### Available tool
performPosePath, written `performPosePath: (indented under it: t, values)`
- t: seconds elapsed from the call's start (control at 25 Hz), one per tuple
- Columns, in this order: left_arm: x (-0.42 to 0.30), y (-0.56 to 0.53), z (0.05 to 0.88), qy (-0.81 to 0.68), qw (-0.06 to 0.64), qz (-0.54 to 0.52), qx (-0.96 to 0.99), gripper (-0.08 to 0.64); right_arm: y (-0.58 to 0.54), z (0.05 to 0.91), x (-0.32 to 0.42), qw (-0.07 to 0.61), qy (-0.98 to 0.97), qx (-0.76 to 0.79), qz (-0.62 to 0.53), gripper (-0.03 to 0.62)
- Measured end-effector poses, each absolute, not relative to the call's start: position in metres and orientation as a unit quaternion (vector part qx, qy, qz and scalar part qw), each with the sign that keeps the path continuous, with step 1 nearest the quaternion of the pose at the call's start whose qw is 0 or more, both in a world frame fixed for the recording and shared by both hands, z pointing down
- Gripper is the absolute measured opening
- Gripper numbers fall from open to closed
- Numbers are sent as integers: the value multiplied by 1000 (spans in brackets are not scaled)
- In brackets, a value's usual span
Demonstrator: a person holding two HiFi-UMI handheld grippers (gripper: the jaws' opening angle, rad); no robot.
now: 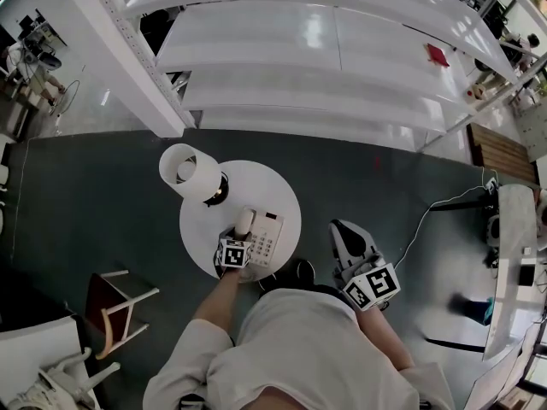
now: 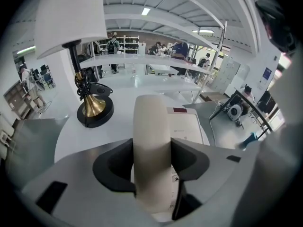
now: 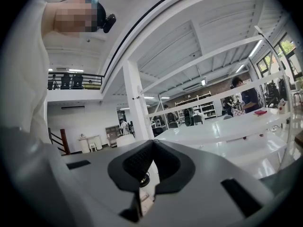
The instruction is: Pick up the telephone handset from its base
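1. The left gripper (image 2: pixel 151 163) (image 1: pixel 241 234) pinches the cream plastic telephone handset (image 2: pixel 151 126) (image 1: pixel 244 222) between its pads.
2. The handset lies along the left side of the white telephone base (image 2: pixel 187 126) (image 1: pixel 267 236), on the round white table (image 1: pixel 278 190).
3. The right gripper (image 3: pixel 150 170) (image 1: pixel 346 233) hangs to the right of the table, jaws pressed together.

Right gripper (image 3: pixel 151 148), seen along its own grey body: the two black-padded jaws meet at their far tips with nothing gripped. The narrow slit between them, nearer the camera, shows only a small dark round thing and a white scrap, both too small to identify. Near left: the holder's white garment (image 3: pixel 21 93). Far left: a balcony (image 3: pixel 75 85) with dark railing, a stair rail (image 3: pixel 57 141) below it. Centre: a white column (image 3: pixel 136 103). Right: long white tables (image 3: pixel 227 129), one bearing a red object (image 3: pixel 260 111); a person (image 3: pixel 244 97) in dark clothing stands behind them, with shelving (image 3: pixel 203 110) beyond.
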State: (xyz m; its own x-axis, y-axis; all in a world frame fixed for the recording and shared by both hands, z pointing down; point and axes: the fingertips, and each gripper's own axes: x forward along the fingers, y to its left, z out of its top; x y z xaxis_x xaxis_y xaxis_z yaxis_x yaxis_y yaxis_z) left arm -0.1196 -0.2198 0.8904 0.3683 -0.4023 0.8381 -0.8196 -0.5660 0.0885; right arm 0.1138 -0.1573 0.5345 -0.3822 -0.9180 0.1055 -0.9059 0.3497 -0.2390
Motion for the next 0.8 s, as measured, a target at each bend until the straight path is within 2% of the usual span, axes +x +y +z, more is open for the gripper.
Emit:
performPosePath:
  t: [0.8]
  values:
    - [-137, -177, 782, -444, 222, 251, 831, 229, -142, 533, 82, 42, 851, -508, -124, 9]
